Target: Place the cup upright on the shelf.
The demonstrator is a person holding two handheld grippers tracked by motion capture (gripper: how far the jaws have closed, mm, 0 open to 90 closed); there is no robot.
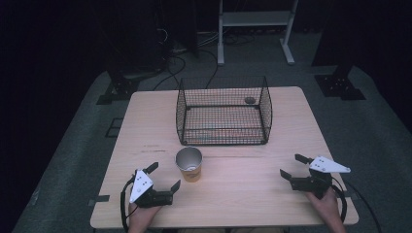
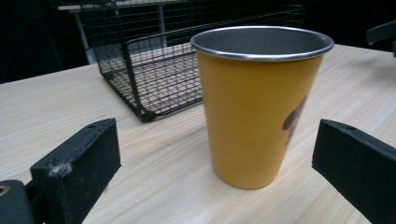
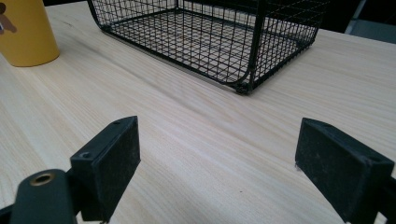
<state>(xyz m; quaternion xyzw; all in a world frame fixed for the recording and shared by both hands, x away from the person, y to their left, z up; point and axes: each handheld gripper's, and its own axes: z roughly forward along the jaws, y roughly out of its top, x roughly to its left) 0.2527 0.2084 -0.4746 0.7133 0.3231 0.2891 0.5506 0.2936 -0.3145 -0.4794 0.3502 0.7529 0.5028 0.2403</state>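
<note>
A yellow metal cup [image 1: 189, 164] stands upright on the wooden table [image 1: 243, 194], just in front of a black wire basket [image 1: 223, 110]. My left gripper [image 1: 164, 176] is open near the table's front left, a little left of and nearer than the cup. Seen from the left gripper view, the cup [image 2: 259, 102] rises close ahead, between the lines of the wide jaws and untouched. At the front right my right gripper [image 1: 294, 165] is open over bare wood. From the right gripper view the basket [image 3: 210, 37] lies ahead and the cup [image 3: 25, 32] at far left.
A small dark round object [image 1: 249, 100] lies inside the basket at its back right. Beyond the table a white stand [image 1: 255, 29] and cables sit on the dark floor. Bare wood stretches between the two grippers.
</note>
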